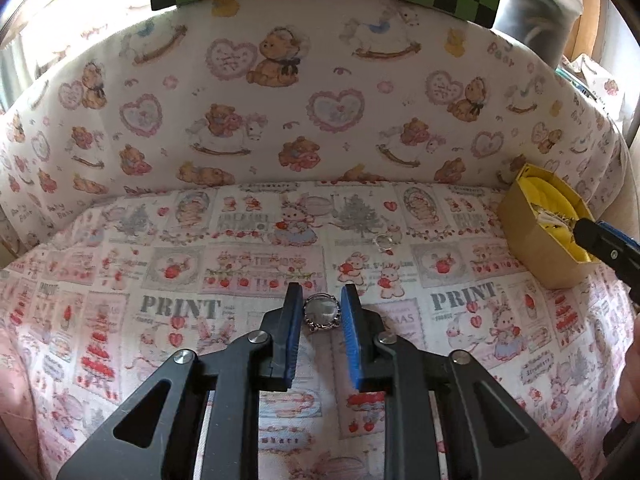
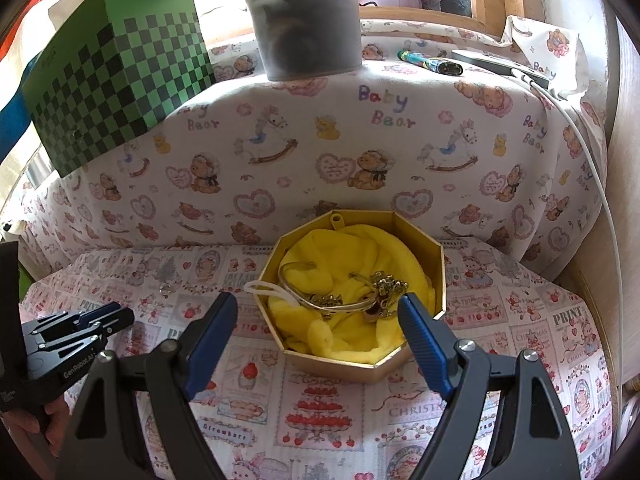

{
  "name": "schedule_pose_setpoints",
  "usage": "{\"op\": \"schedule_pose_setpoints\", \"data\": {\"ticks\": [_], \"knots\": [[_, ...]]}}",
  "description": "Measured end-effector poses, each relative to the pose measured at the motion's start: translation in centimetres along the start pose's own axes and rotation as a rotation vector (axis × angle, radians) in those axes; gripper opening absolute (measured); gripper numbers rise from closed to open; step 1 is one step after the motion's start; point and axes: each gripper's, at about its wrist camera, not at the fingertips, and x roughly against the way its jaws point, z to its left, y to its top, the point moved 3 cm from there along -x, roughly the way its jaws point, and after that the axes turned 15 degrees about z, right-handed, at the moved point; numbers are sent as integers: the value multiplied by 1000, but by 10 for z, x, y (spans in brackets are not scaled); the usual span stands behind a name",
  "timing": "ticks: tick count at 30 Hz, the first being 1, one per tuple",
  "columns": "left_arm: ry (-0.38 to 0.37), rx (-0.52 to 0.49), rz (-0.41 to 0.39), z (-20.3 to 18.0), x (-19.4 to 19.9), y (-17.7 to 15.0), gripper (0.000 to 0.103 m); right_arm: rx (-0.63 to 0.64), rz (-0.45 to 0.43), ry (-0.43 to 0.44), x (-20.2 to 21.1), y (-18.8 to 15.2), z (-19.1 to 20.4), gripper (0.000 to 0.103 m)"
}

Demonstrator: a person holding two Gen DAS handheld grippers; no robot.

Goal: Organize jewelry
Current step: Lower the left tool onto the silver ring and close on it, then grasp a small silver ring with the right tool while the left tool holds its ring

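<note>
The left tool point(image 1: 320, 300) brackets a silver ring point(image 1: 322, 313) on the printed surface point(image 1: 192, 264); pad contact is not discernible. The right tool point(image 2: 318, 312) stands wide, empty, before the octagonal jewelry box point(image 2: 420, 276).

A round silver-rimmed ring point(image 1: 322, 312) with a clear domed stone lies flat near the front middle of the printed cloth point(image 1: 240, 264). A small thin ring point(image 1: 383, 241) lies farther back. Toward the cloth's right edge stands an open gold octagonal box point(image 2: 400, 364), lined with yellow fabric point(image 2: 344, 248), holding tangled gold bangles and chains point(image 2: 360, 292).
</note>
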Motion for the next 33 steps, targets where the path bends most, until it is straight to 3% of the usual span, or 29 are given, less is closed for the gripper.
{"op": "schedule_pose_setpoints", "data": {"ticks": [8, 14, 18, 20, 24, 26, 28, 33], "knots": [[23, 58, -81, 21, 36, -8, 19, 6, 12, 27, 10, -1, 3, 81], [47, 103, -130, 46, 54, -8, 19, 76, 16, 141, 35, 1, 34, 81], [-36, 164, -75, 63, 38, -2, 19, 105, 98, 178, 21, 12, 62, 81], [-38, 203, -53, 73, 29, -2, 19, 166, 163, 199, 5, 18, 82, 81], [-36, 226, -54, 87, 28, 0, 19, 220, 225, 132, -27, 27, 114, 81], [-54, 237, -60, 93, 32, 1, 19, 236, 248, 117, -42, 30, 124, 74], [-65, 250, -69, 99, 35, 0, 19, 246, 266, 74, -57, 32, 134, 51], [-49, 270, -64, 106, 37, -2, 19, 259, 308, 84, -78, 33, 147, 33]]}}
